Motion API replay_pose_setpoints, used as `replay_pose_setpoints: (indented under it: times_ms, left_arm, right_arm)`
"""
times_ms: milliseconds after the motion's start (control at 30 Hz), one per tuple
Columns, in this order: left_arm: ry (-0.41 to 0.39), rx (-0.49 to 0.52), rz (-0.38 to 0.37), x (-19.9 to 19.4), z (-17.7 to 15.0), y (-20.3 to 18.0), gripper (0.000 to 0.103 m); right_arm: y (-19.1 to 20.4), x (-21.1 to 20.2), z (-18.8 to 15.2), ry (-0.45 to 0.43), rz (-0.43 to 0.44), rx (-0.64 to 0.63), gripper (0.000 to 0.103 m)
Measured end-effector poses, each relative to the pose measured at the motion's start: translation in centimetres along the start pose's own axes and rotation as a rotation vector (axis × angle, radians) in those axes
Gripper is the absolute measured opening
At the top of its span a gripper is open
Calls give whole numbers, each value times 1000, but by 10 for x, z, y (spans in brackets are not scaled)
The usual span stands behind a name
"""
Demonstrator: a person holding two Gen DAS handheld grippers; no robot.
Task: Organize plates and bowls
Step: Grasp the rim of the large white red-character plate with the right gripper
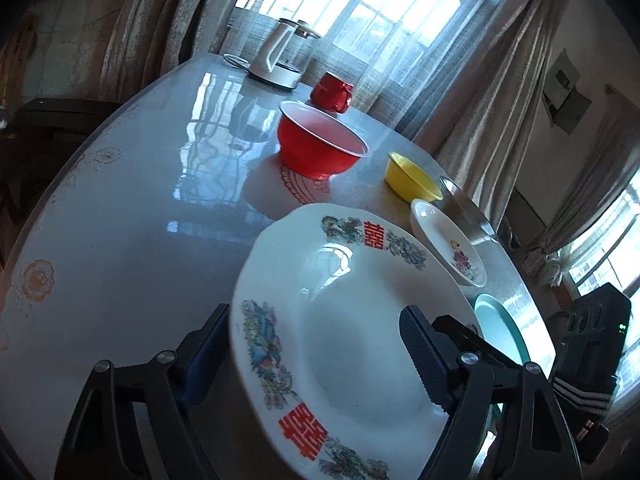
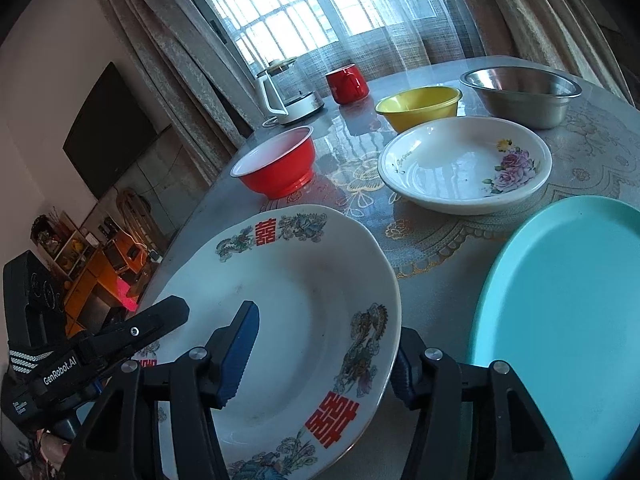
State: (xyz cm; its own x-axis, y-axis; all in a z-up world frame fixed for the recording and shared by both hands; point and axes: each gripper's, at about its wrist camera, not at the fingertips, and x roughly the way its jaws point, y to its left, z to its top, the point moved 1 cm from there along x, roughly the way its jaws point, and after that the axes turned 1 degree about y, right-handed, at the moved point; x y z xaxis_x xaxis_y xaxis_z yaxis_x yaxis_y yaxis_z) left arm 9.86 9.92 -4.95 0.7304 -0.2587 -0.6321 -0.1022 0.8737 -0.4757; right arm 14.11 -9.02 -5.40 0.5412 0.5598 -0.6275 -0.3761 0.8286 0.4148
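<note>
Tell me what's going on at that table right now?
Both grippers are working the big dragon-pattern plate. The left gripper straddles its left rim, the right gripper its right rim, fingers apart, no firm grip visible. The plate rests on the table, beside a teal plate and a rose dish.

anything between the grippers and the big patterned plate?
No. Both grippers already straddle the big patterned plate: the left gripper over its left rim, the right gripper over its right rim, one finger inside, one outside. Whether the pads press, I cannot tell.
</note>
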Motion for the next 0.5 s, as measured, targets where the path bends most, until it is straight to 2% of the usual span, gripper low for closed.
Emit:
replay_pose_setpoints:
  times_ms: [100,300,367,500]
  left_arm:
    - [20,27,1,4,-1,-5,68]
    - [14,13,22,3,-1,-1,58]
    - [11,5,33,3,0,0,51]
    - [8,-6,34,3,0,3,48]
  right_arm:
    - [1,2,0,11,-27,-3,55]
    - [1,5,0,25,-61,-9,51]
    - [1,5,0,23,-75,-6,45]
    - [-1,4,1,14,-69,-1,42]
